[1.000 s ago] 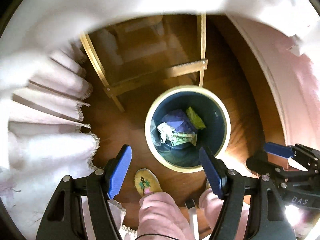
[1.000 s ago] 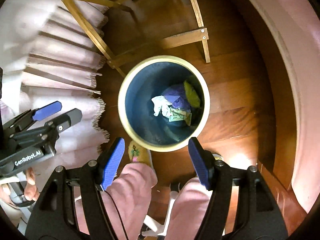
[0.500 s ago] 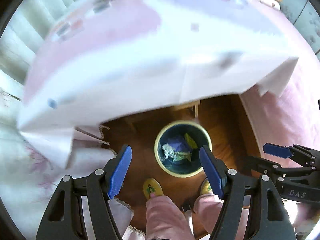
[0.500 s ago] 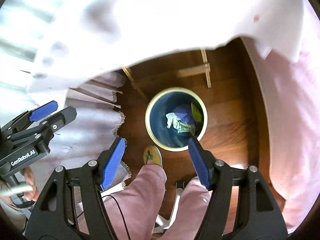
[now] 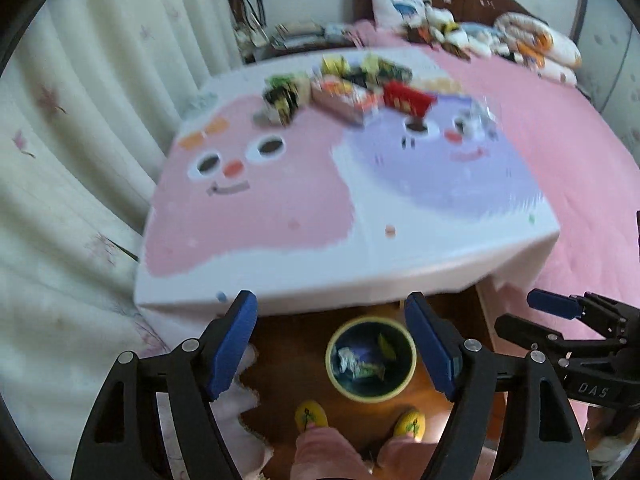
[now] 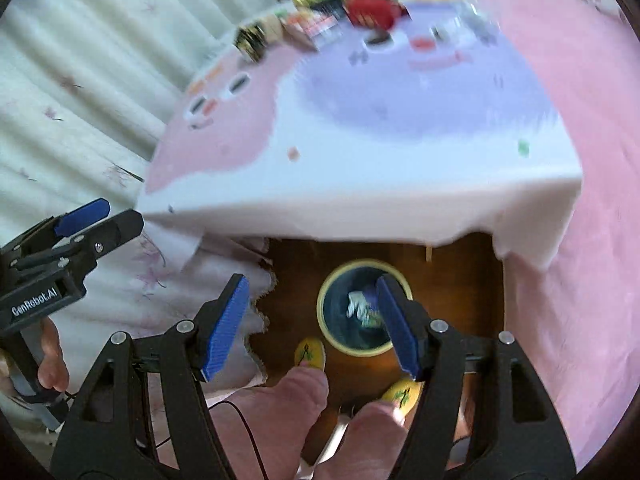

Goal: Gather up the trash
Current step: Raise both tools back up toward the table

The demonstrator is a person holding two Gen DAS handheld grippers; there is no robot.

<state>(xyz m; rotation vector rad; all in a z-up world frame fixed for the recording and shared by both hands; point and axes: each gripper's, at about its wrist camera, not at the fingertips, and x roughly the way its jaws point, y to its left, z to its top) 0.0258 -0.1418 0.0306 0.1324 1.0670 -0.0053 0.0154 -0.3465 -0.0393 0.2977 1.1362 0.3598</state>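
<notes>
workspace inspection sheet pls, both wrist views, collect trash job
surface: table under a pink and lilac cartoon cloth, near part bare.
job's things: blurred pile of wrappers at the table's far end; bin on the floor holds trash.
clutter: toys on the bed.
grippers: left gripper and right gripper open, empty.
cables: thin dark cable by the leg.
surroundings: curtain, pink bed, wood floor.
</notes>
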